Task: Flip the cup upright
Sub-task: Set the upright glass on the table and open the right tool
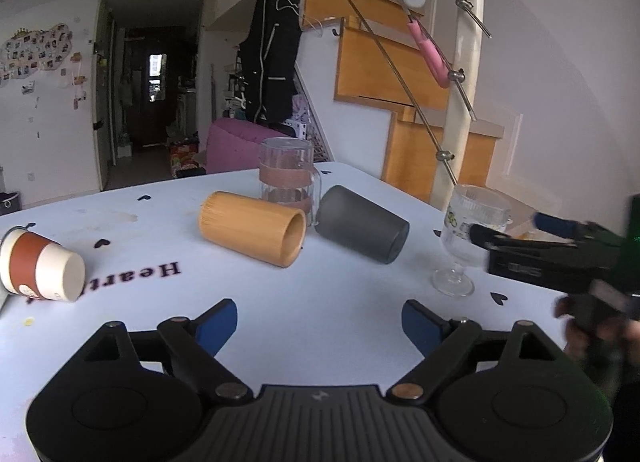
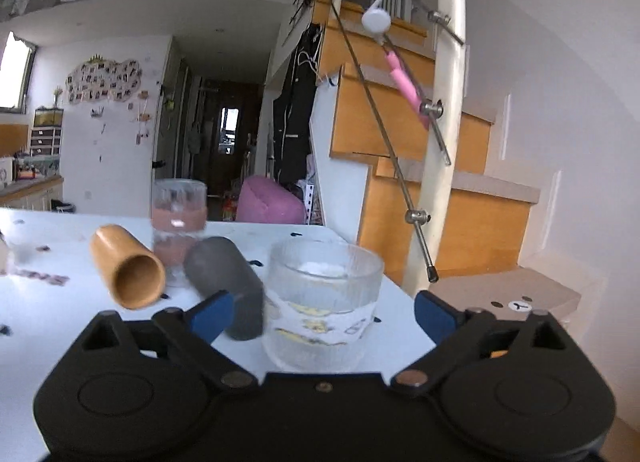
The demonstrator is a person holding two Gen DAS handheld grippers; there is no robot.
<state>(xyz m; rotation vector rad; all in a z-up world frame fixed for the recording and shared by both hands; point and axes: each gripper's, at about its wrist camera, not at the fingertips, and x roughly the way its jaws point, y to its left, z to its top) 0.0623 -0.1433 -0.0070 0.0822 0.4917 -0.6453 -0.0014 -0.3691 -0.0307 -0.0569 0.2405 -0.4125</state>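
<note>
While the stemmed glass cup [image 1: 464, 246] stands upright near the right edge of the tabletop [image 1: 328, 302], the right claw [image 2: 324, 314] sits spread wide around its bowl, blue fingertips [image 2: 212, 316] clear of the glass on both sides, so nothing is gripped. Just left of it a grey cup [image 1: 362, 224] lies on its side, touching a bamboo cup [image 1: 254, 228] that's tipped over too, with a clear handled mug [image 1: 286, 172] upright behind them. Further left, a paper cup [image 1: 40, 272] lies tipped over. Left claw [image 1: 320, 322] hangs released over bare tabletop.
</note>
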